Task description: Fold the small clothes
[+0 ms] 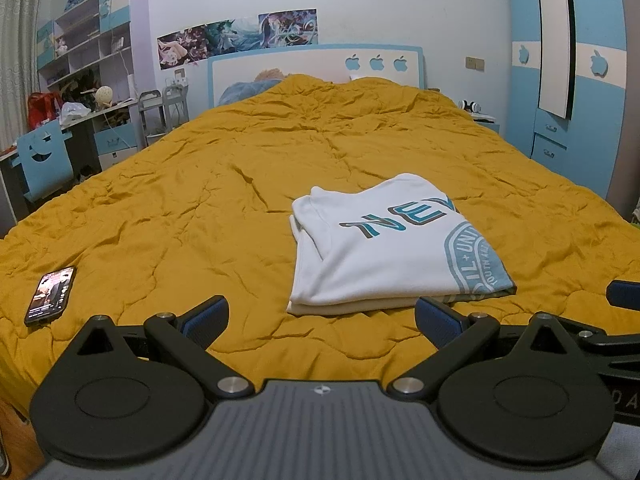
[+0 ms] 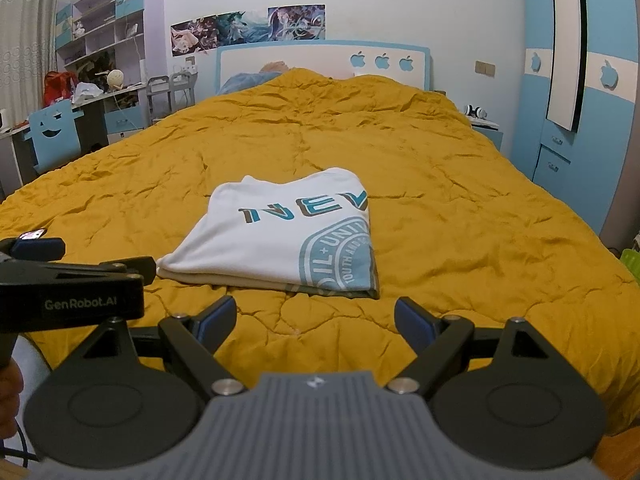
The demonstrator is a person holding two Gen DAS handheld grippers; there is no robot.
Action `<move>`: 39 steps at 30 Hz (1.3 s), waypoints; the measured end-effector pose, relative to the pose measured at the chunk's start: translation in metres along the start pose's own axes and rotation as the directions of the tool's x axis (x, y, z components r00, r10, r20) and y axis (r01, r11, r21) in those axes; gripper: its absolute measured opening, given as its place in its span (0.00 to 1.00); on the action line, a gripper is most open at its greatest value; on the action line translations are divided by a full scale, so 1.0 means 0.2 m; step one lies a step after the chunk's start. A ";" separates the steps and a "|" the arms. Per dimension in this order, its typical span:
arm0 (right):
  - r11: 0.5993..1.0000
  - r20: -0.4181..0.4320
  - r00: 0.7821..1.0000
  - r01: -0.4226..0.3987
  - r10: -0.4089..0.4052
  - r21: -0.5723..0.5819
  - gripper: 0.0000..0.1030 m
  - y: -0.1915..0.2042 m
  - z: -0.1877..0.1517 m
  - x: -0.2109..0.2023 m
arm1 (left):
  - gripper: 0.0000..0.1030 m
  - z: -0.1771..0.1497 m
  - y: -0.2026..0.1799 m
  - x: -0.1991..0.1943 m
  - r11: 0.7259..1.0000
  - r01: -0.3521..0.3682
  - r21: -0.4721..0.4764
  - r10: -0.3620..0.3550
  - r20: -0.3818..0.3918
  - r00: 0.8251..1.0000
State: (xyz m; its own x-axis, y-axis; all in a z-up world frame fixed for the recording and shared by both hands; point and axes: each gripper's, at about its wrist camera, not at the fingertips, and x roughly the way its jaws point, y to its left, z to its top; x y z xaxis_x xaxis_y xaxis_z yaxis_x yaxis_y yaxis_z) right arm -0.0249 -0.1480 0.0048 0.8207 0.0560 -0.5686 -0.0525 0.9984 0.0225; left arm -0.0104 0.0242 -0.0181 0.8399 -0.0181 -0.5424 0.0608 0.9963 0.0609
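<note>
A white T-shirt with teal lettering and a round teal print (image 1: 384,248) lies folded into a neat rectangle on the mustard-yellow bedspread (image 1: 200,184). It also shows in the right wrist view (image 2: 288,232). My left gripper (image 1: 320,320) is open and empty, held just short of the shirt's near edge. My right gripper (image 2: 316,318) is open and empty, also just short of the near edge. The left gripper's body shows at the left of the right wrist view (image 2: 72,280).
A phone (image 1: 50,295) with a lit screen lies on the bedspread at the left. A desk with a blue chair (image 1: 44,160) stands left of the bed, a blue wardrobe (image 1: 576,80) to the right, the headboard (image 1: 316,68) at the far end.
</note>
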 end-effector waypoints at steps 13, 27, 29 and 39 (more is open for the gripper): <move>1.000 -0.001 1.000 -0.004 0.004 -0.002 0.80 0.00 0.00 0.01 | 1.00 0.00 0.00 0.00 1.000 -0.003 0.000 0.003 -0.001 1.000; 1.000 -0.005 1.000 -0.003 0.003 0.004 0.80 0.01 -0.01 0.00 | 1.00 -0.01 0.00 -0.01 1.000 -0.005 -0.004 0.005 -0.004 1.000; 1.000 -0.006 1.000 -0.002 0.002 0.004 0.80 0.01 -0.01 0.01 | 1.00 -0.01 0.00 -0.01 1.000 -0.006 -0.004 0.006 -0.005 1.000; 1.000 -0.001 1.000 -0.001 0.001 0.006 0.80 0.01 -0.02 0.00 | 1.00 -0.01 0.00 -0.01 1.000 -0.006 -0.003 0.006 -0.005 1.000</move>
State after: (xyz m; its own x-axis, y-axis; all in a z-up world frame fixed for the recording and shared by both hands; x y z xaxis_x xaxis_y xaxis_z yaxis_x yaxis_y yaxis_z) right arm -0.0263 -0.1462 0.0020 0.8203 0.0566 -0.5691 -0.0493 0.9984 0.0282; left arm -0.0128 0.0236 -0.0180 0.8378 -0.0114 -0.5459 0.0540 0.9966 0.0621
